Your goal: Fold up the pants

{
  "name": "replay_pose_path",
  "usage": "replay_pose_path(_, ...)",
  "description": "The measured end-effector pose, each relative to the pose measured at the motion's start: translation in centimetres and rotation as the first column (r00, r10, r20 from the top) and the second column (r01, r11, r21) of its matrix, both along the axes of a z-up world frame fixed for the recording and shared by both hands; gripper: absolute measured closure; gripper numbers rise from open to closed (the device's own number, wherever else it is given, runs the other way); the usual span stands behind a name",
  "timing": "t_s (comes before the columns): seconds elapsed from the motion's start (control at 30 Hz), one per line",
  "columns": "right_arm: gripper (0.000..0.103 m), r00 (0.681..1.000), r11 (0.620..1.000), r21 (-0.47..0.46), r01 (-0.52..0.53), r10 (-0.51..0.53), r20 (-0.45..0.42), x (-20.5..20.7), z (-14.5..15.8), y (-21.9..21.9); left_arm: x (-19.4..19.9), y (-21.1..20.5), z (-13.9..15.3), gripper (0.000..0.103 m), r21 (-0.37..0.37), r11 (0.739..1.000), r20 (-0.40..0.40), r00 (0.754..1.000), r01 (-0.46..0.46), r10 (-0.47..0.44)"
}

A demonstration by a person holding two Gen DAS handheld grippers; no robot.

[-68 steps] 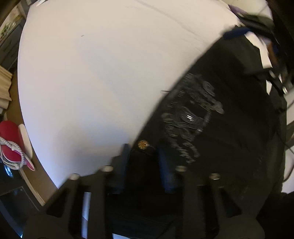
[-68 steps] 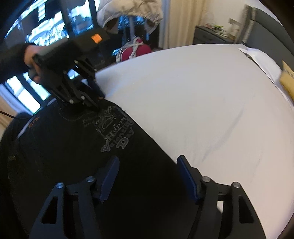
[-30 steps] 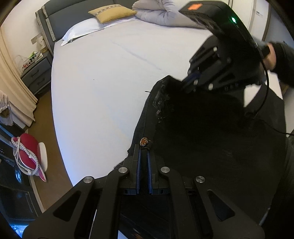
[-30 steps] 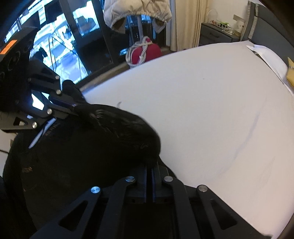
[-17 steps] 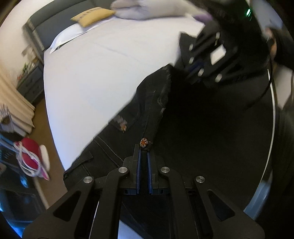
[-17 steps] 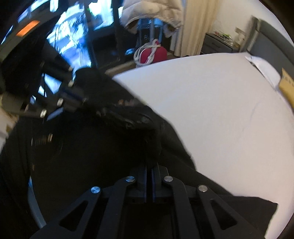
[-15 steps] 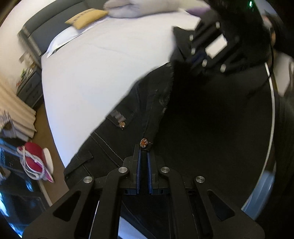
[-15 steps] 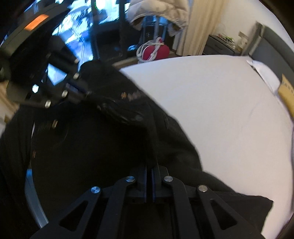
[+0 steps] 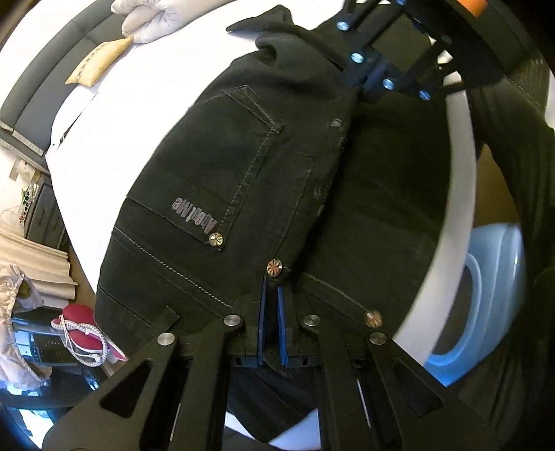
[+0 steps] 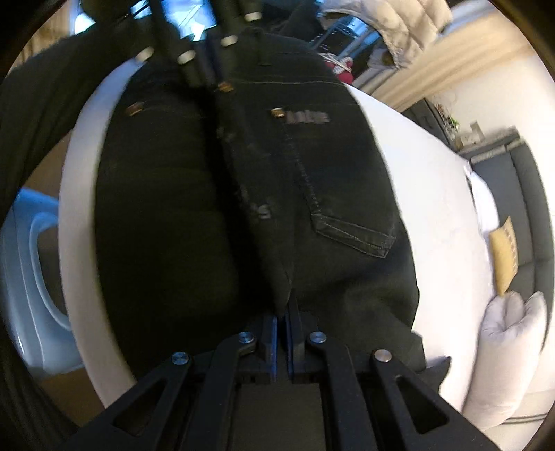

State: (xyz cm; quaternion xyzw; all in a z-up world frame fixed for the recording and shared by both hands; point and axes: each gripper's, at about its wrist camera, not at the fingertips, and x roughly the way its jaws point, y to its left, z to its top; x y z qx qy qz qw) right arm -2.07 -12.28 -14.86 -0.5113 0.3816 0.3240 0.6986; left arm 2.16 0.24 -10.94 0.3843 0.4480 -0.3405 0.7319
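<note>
across the near edge of the white bed [image 9: 145, 90] we see the black pants [image 9: 222, 166] spread with the seat side up, a stitched back pocket [image 9: 225, 156] carrying a grey printed word and a small metal rivet [image 9: 215, 238] at its corner. we find the pants doubled along a ridge of cloth that runs between our two tools. our left gripper [image 9: 271, 288] has its blue-padded jaws closed on the waistband right beside a round metal button [image 9: 274, 267], with only a thin slit between the pads. our right gripper [image 10: 281, 312] is likewise pinched tight on a pointed tuck of the black cloth, and in the left wrist view it appears at the far end of the ridge, its screws glinting. from the right wrist view we see the same pocket [image 10: 347, 194] to the right of the ridge and the left gripper at the top of the frame. part of the pants hangs over the rounded mattress edge. further out we note a yellow cushion [image 9: 100, 62] and a pale quilt [image 9: 152, 20] near the grey headboard, a red and white bundle [image 9: 83, 329] on the floor, and a light blue tub [image 9: 485, 295] below the bed's edge.
</note>
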Motion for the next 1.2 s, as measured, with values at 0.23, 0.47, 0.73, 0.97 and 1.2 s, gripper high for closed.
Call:
replay_pose_path(0.23, 0.098, 0.995, 0.996, -0.083, -0.038, 0.045, 0.086, -3.8, -1.0, 2.4, -1.5, -1.2, 0.0, 0.099, 0.021, 1.0, 0.008, 1.0, 0.013, -0.013)
replay_pose_path(0.47, 0.098, 0.995, 0.998, -0.064, -0.005, 0.011, 0.098, -5.0, -0.5, 1.6, -3.3, -1.2, 0.6, 0.099, 0.024, 0.999, 0.023, 0.999, 0.043, -0.043)
replay_pose_path(0.73, 0.098, 0.995, 0.997, -0.061, 0.037, -0.032, 0.092, -5.1, -0.7, 1.3, -2.2, 0.7, 0.5, 0.099, -0.023, 1.0, 0.006, 1.0, 0.013, -0.013)
replay_pose_path(0.97, 0.098, 0.994, 0.997, -0.064, 0.051, -0.045, 0.095, -6.1, -1.3, 1.5, -3.5, 0.6, 0.3, 0.099, -0.031, 1.0, 0.002, 1.0, -0.002, 0.002)
replay_pose_path(1.2, 0.098, 0.993, 0.996, -0.053, 0.068, -0.063, 0.097, -7.6, -2.5, 1.8, -3.7, 1.0, 0.3, 0.099, -0.067, 0.996, -0.016, 0.998, -0.055, 0.054)
